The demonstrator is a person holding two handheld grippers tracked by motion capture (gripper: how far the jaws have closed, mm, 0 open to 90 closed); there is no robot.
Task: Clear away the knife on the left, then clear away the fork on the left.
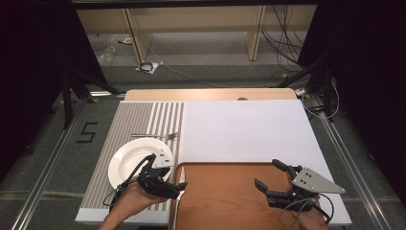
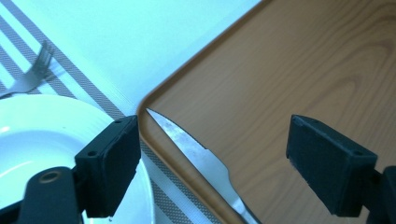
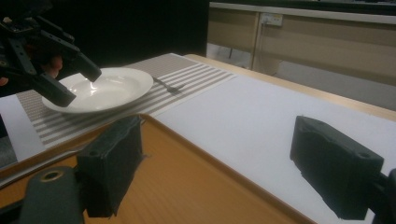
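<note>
Now your left gripper (image 2: pixel 212 158) is spread wide, pinching nothing. Below it, the shiny metal knife (image 2: pixel 196 154) lies beside the round white plate (image 2: pixel 28 135), on the brown wooden tray's (image 2: pixel 303 70) edge. Your right gripper (image 1: pixel 272 175), also spread, waits.

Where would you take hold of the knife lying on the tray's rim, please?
Probably at the handle end of the knife, from above with the left hand-held gripper, jaws across its narrow width; it lies flat along the edge of the wooden tray, its pointed blade toward the corner.
</note>
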